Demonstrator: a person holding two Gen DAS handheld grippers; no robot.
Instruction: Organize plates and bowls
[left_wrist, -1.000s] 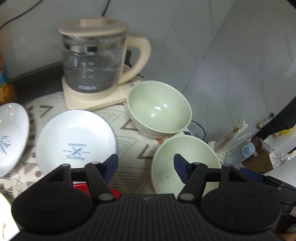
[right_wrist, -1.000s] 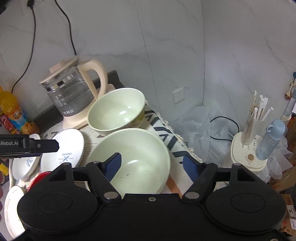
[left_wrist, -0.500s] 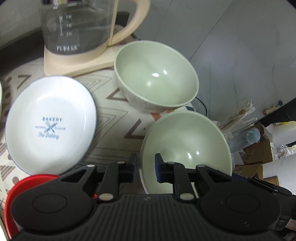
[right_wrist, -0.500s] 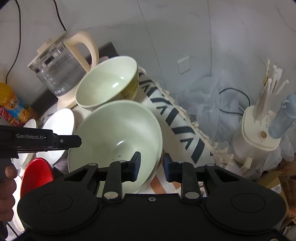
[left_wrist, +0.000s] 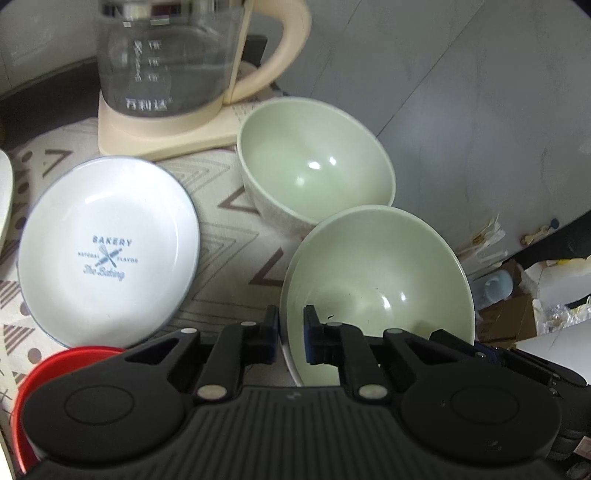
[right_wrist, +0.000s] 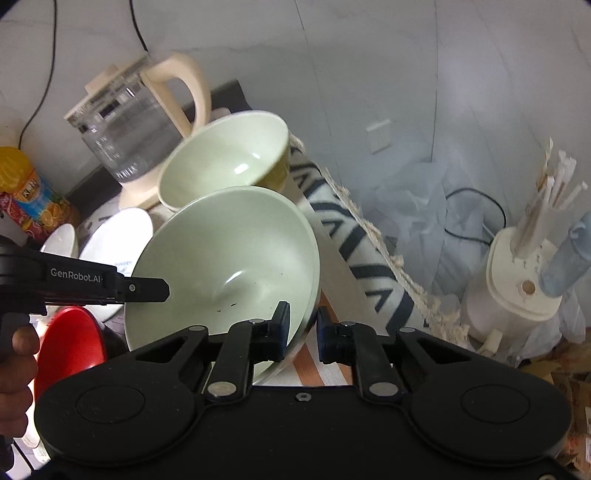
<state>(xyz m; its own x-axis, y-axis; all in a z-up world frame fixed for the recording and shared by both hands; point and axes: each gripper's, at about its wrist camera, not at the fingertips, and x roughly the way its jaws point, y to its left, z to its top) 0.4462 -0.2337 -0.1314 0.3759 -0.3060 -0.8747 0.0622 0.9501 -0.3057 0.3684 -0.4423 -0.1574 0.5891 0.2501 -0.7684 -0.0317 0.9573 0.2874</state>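
The near pale green bowl (left_wrist: 380, 280) sits on the patterned cloth (left_wrist: 236, 236), touching a second green bowl (left_wrist: 317, 162) behind it. My left gripper (left_wrist: 291, 332) is shut on the near bowl's left rim, one finger inside and one outside. In the right wrist view my right gripper (right_wrist: 301, 328) straddles the right rim of the same bowl (right_wrist: 221, 251); its jaws are closing, with the pads at the rim. The left gripper (right_wrist: 162, 291) shows at the bowl's opposite edge. A white "Bakery" plate (left_wrist: 107, 251) and a red plate (left_wrist: 55, 365) lie to the left.
A glass kettle (left_wrist: 170, 66) on a cream base stands behind the plates, against the wall. Another white dish (right_wrist: 61, 240) and an orange drink bottle (right_wrist: 26, 184) are at far left. A person's hand (right_wrist: 18, 354) holds the left gripper. The table's right edge drops to floor clutter.
Both grippers went from wide open to closed around the near bowl's rim, one on each side. Both also sank closer to the bowl.
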